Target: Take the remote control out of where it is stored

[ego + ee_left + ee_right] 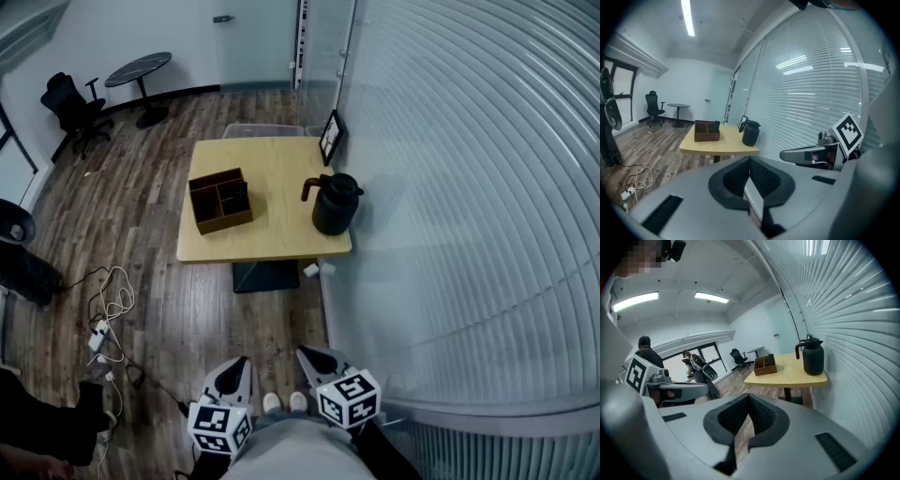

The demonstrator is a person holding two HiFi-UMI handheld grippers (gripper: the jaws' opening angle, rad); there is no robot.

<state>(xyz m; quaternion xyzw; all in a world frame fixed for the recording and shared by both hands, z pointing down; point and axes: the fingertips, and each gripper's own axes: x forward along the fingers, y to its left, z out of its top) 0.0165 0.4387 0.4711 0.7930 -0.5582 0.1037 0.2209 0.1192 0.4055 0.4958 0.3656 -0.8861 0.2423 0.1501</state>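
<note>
Both claws, the left gripper [234,367] and the right gripper [311,358], are clenched on nothing, low by our body and well apart from the table [272,239]. What we take for the remote control [771,359] stands dark in the wooden organiser [220,200] near the table's left edge. We should step close, open one claw, and lift it straight up, clear of the black jug [335,204].

Your bench [272,234] is pale wood, smooth and matt; the box [221,200] on it is darker brown wood. The jug [335,204] is black with a dull sheen. The floor [187,309] shows wood-grain planks. Your left tongs [749,163] and right tongs [749,400] are matt grey plastic, lined with black textured pads [764,176].
</note>
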